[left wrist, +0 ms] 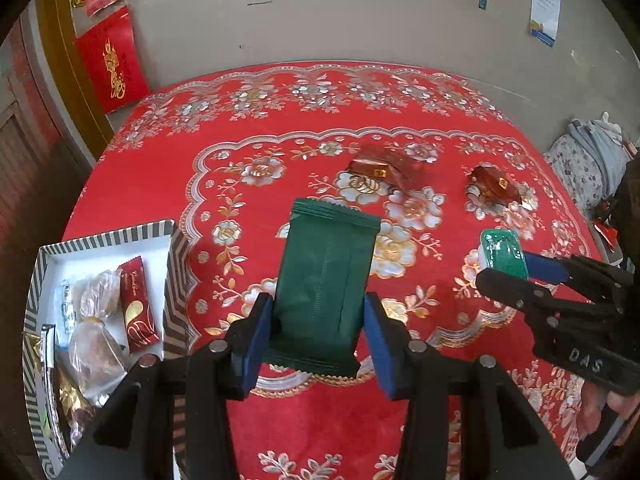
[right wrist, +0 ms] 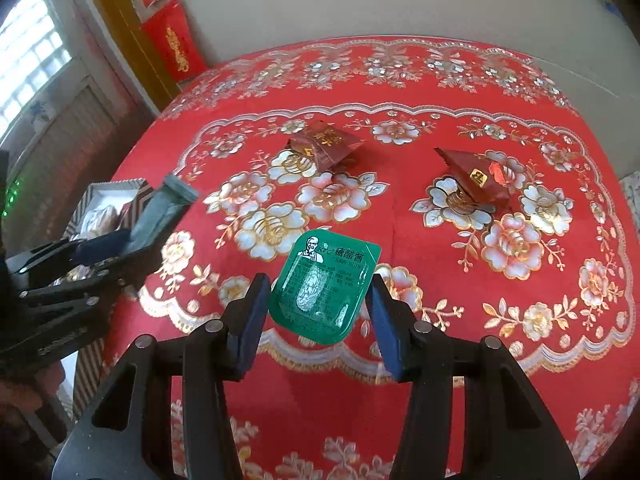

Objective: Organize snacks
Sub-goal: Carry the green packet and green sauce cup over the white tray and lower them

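Note:
A dark green snack packet [left wrist: 332, 256] is pinched between the blue pads of my left gripper [left wrist: 318, 304], which is shut on its lower half and holds it above the tablecloth. My right gripper [right wrist: 319, 280] is shut on a green foil-lidded sauce tub [right wrist: 320, 296], also lifted off the table. The left wrist view shows that tub [left wrist: 502, 252] at the right, in the right gripper [left wrist: 506, 270]. The left gripper [right wrist: 120, 240] with its packet [right wrist: 160, 216] shows at the left of the right wrist view. Two brown-red wrapped snacks [right wrist: 324, 144] [right wrist: 476, 178] lie further back.
A white box with a striped rim [left wrist: 120, 236] sits at the table's left edge, with several wrapped snacks inside. The red floral tablecloth [left wrist: 320, 420] covers the table up to a beige wall. Red paper hangings [left wrist: 112, 68] are on the wall at left. A hand [left wrist: 600, 408] holds the right gripper.

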The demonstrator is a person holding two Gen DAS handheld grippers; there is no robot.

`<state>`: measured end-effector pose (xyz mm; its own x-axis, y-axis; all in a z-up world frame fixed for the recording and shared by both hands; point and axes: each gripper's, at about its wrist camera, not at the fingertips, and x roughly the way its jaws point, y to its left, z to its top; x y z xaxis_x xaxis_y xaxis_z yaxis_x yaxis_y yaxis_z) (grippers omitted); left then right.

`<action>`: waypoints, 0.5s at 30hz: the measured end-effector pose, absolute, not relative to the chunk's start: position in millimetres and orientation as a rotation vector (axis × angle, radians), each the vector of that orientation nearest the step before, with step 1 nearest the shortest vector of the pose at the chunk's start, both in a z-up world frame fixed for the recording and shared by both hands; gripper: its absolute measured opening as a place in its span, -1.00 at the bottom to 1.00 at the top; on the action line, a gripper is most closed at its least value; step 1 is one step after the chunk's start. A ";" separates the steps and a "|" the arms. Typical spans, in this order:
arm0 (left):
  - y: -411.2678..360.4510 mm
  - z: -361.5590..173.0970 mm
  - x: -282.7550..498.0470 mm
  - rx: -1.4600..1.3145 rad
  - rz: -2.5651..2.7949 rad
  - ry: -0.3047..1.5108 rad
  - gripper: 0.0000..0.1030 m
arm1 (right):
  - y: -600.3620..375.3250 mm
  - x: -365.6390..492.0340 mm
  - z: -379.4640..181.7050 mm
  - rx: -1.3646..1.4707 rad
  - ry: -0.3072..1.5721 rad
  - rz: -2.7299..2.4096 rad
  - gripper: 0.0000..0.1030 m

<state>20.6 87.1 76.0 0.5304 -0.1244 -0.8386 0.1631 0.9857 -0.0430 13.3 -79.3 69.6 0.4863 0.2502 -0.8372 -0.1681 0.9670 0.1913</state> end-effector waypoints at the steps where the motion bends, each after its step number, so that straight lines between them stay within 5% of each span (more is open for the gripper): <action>1: 85.8 77.8 18.6 0.046 -0.167 0.993 -0.07 | -78.6 12.3 71.4 0.083 1.030 0.259 -0.05; 15: 99.0 93.4 -4.6 0.029 -0.103 0.960 -0.07 | -48.3 -8.6 97.4 0.024 0.996 0.347 -0.05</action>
